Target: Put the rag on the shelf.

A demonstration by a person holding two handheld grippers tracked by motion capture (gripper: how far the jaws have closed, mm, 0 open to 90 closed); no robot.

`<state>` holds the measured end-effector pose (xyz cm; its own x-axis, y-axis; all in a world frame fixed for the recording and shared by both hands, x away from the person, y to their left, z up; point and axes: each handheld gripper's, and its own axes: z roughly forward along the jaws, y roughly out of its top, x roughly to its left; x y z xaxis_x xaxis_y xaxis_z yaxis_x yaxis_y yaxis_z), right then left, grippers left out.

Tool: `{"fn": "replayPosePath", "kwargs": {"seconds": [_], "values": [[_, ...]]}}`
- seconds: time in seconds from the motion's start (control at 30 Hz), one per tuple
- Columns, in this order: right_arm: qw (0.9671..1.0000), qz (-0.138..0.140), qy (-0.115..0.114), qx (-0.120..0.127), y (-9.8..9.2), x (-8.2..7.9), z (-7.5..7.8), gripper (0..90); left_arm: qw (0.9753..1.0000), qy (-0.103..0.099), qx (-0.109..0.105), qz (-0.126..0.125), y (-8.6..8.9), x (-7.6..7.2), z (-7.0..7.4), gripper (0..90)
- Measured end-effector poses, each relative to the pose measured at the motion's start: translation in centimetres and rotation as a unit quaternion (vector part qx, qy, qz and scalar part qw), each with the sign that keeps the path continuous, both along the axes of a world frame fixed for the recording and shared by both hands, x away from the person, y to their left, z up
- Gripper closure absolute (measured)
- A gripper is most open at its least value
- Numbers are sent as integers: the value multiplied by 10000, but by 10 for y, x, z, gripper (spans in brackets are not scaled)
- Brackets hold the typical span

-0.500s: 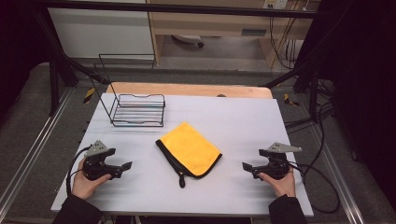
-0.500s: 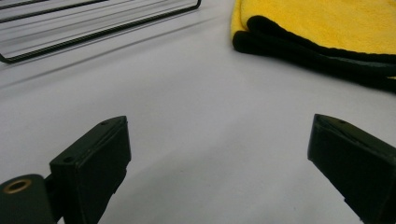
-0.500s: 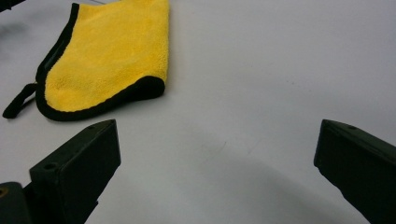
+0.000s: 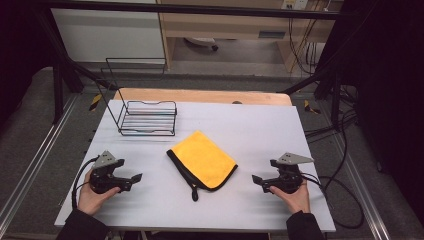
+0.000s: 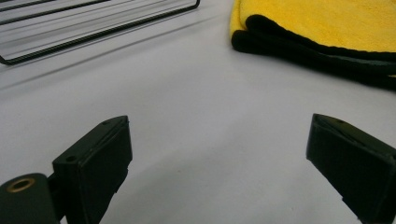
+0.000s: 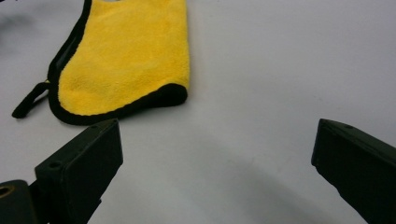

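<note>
A folded yellow cloth (image 4: 204,159) with a black border and a black hanging loop lies flat in the middle of the white table (image 4: 260,125). My left gripper (image 4: 134,179) rests low near the front left, open, its jaws pointing right toward the cloth (image 5: 327,23). My right gripper (image 4: 257,181) rests near the front right, also open, jaws pointing left at the cloth (image 6: 126,60). Nothing is between either pair of jaws. Each gripper is a short way from the cloth, not touching it.
A black wire rack (image 4: 148,119) stands at the back left of the table, its base wires showing in the left gripper view (image 5: 93,28). A wooden board (image 4: 200,96) lies along the far edge. Cables (image 4: 340,195) hang off the right side.
</note>
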<state>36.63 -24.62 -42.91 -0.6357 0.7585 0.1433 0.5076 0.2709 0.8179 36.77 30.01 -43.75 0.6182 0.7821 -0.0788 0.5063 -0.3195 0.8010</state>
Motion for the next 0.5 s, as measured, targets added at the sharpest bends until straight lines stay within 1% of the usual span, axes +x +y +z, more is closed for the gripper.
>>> {"fn": "replayPosePath", "kwargs": {"seconds": [0.07, 0.2, 0.23, 0.27, 0.43, 0.5], "values": [[10000, 57, 11, -21, 8, 0, 0, 36, 10000, -3, 12, 6, 0, 0, 0, 69], [9996, 209, -1, -173, 25, -1, 1, 58, 10000, -11, 28, 22, 0, 0, 0, 69], [9996, 209, -1, -173, 25, -1, 1, 58, 10000, -9, 28, 25, 0, 0, 0, 69], [9993, 303, -16, -215, 35, -2, 2, 75, 10000, -6, 38, 29, 0, 0, 0, 69], [9979, 592, 16, -257, 64, -2, 2, 129, 10000, -3, 63, 48, 0, 0, 0, 71], [9972, 698, -9, -272, 77, -1, 3, 160, 9999, -17, 79, 60, 0, -1, 1, 72]]}}
